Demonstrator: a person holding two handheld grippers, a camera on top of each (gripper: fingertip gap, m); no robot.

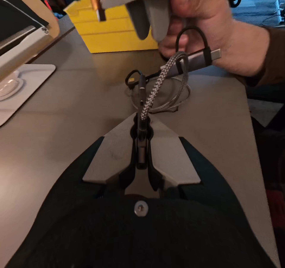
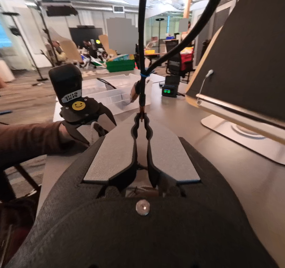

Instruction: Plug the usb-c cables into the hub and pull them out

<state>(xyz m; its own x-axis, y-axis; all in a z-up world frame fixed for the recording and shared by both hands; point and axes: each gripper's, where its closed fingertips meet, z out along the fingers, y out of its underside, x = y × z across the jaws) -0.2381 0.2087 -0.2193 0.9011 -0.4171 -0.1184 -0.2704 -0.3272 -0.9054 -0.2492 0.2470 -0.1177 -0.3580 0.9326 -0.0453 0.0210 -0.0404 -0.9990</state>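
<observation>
The left gripper [image 1: 141,121] is seen with its fingers clamped on the slim grey hub [image 1: 141,146], held above the grey table [image 1: 77,121]. A braided usb-c cable [image 1: 154,90] rises from the fingertips to a grey plug [image 1: 199,59] beside the person's hand [image 1: 208,33]. The right gripper [image 2: 141,118] is closed at its tips on a black cable [image 2: 141,44] running upward.

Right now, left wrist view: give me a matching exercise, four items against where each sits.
Items:
1. hub
2. USB-C plug
3. yellow bin
4. monitor stand

Places:
A. far side of the table
B. clamped in the left gripper
C. on the table, left of view
D. in the air, unplugged

Pairs: 1-B, 2-D, 3-A, 4-C
</observation>
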